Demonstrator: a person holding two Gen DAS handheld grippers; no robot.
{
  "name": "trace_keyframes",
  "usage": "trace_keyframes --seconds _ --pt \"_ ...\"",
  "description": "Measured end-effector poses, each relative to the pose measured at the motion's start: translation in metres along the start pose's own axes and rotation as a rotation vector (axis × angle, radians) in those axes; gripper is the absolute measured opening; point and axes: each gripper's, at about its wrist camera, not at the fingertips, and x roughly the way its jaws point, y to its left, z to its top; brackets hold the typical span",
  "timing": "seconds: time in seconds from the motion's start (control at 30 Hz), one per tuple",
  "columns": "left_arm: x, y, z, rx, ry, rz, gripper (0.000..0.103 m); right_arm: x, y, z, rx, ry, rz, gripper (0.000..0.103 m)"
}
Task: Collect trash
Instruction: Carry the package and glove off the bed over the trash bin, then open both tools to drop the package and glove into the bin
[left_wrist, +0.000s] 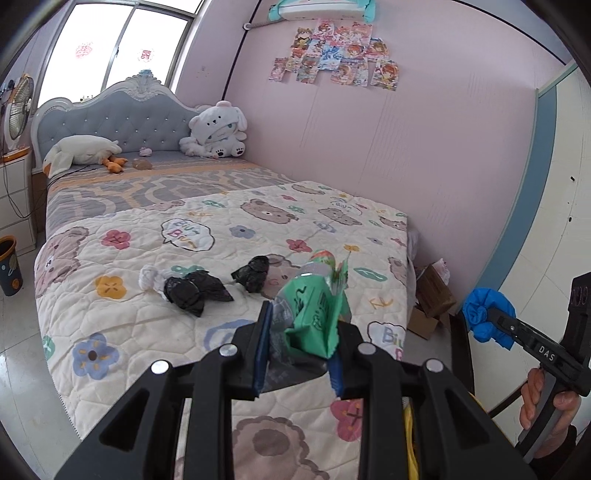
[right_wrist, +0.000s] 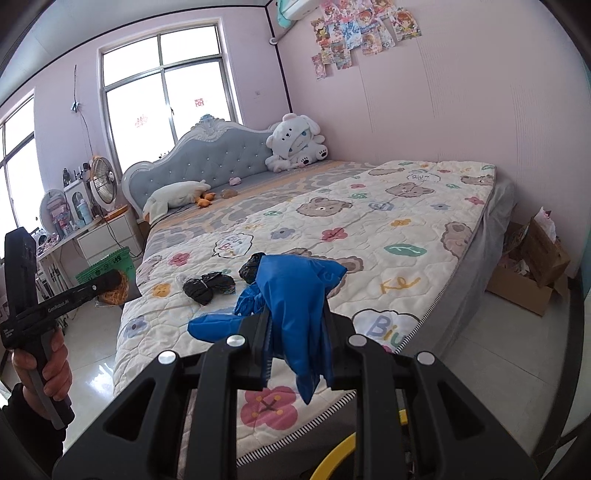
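My left gripper (left_wrist: 301, 332) is shut on a green snack wrapper (left_wrist: 317, 306), held above the foot of the bed; it also shows in the right wrist view (right_wrist: 112, 286). My right gripper (right_wrist: 297, 325) is shut on a crumpled blue plastic bag (right_wrist: 291, 291); it shows at the right in the left wrist view (left_wrist: 487, 317). Two crumpled black bags (left_wrist: 195, 290) (left_wrist: 253, 273) and a white crumpled scrap (left_wrist: 149, 277) lie on the bear-print quilt (left_wrist: 147, 325). The black bags also show in the right wrist view (right_wrist: 207, 286) (right_wrist: 251, 267).
A dark waste bin (left_wrist: 9, 266) stands on the floor left of the bed. An open cardboard box (right_wrist: 532, 273) sits by the wall right of the bed. Plush toys (left_wrist: 218, 129) lie at the headboard. A fan (right_wrist: 103, 181) and nightstand (right_wrist: 107, 232) stand beside the bed.
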Motion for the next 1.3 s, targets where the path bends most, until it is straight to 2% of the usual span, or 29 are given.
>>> trace_keyframes --seconds 0.3,0.73,1.3 --pt "0.005 -0.063 -0.021 0.079 0.038 -0.095 0.025 -0.038 -0.029 -0.020 0.026 -0.005 -0.043 0.020" --pt "0.024 -0.124 -0.059 0.096 0.121 -0.194 0.025 -0.077 -0.063 -0.048 0.053 -0.006 -0.093 0.020" --pt "0.056 -0.185 -0.112 0.212 0.284 -0.245 0.025 -0.097 -0.113 -0.084 0.146 0.040 -0.155 0.020"
